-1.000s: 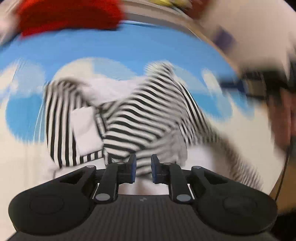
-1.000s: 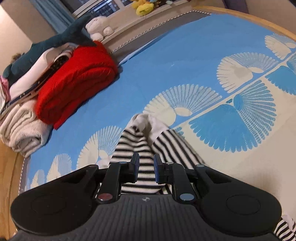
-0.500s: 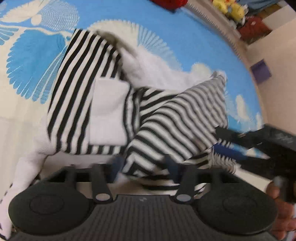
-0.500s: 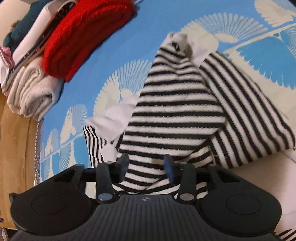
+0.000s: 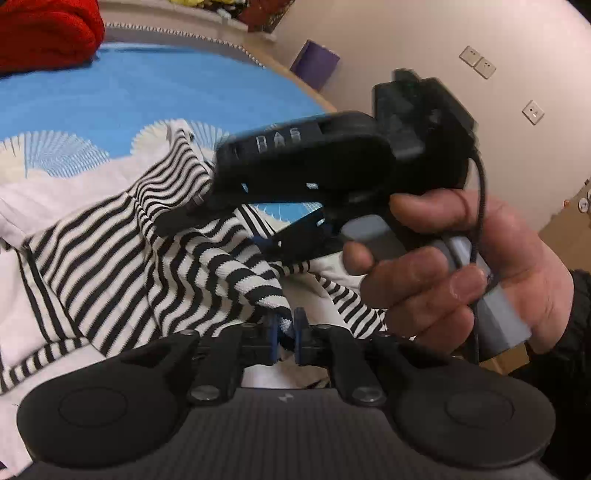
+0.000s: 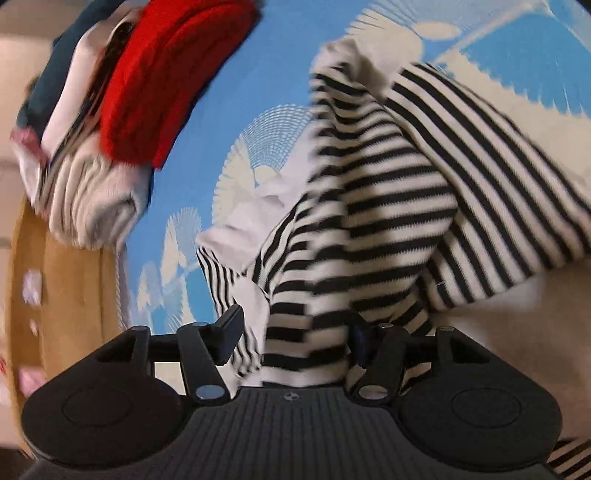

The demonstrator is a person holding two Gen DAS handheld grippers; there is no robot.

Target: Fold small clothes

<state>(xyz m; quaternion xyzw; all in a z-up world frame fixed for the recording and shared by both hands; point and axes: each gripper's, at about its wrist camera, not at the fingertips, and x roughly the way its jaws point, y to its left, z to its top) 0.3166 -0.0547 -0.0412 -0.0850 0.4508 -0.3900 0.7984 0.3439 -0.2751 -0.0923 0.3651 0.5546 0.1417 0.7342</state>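
Note:
A black-and-white striped garment (image 5: 155,236) with white parts lies bunched on the blue fan-patterned cover (image 5: 177,85). My left gripper (image 5: 284,330) is shut on a striped edge of it, near the lens. My right gripper (image 6: 295,332) is open wide, with a fold of the striped garment (image 6: 373,206) lying between its fingers. The right gripper also shows in the left wrist view (image 5: 314,166), held in a hand just above the cloth.
A folded red knit (image 6: 162,81) lies on a stack of folded clothes (image 6: 85,184) at the cover's far edge. The red knit also shows in the left wrist view (image 5: 44,33). A wooden rim (image 6: 62,295) borders the cover. A wall with sockets (image 5: 476,62) is on the right.
My left gripper has closed on the garment's striped edge. My right gripper has opened wider with cloth between its fingers. Both grippers have come close together.

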